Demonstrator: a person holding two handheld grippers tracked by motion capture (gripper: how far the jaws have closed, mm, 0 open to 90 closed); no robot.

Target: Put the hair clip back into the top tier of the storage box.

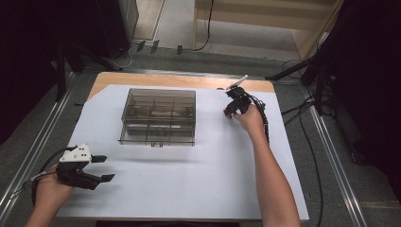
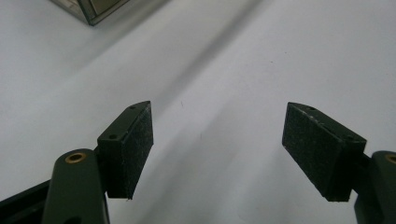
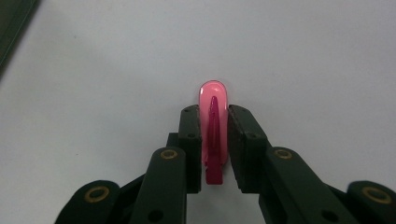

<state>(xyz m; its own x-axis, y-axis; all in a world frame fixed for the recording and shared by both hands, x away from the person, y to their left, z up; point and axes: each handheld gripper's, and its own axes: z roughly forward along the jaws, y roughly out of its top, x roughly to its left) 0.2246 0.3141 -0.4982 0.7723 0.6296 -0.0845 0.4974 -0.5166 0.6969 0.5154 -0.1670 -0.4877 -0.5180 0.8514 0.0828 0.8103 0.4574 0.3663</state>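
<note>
High view: A smoke-tinted compartment box (image 1: 158, 117) stands on the white sheet (image 1: 189, 175) that covers the surface. The left gripper (image 1: 103, 168) rests near the sheet's near-left corner, well apart from the box, its fingers spread wide with nothing between them. The right gripper (image 1: 230, 112) is held just to the right of the box, low over the sheet, with a small pink-red item at its tip.

Left gripper view: The two pads (image 2: 130, 147) stand far apart over bare white sheet. A corner of the box shows at the upper left edge.

Right gripper view: The right gripper's fingers (image 3: 191, 144) are closed on a pink clip (image 3: 214, 116), which stands on edge between them, its rounded end projecting forward over the sheet.

Status, as a judgement: the clip is grasped. If it is meant for the box, transfer into a compartment remains. Whether the compartments hold anything cannot be told through the tinted walls.
</note>
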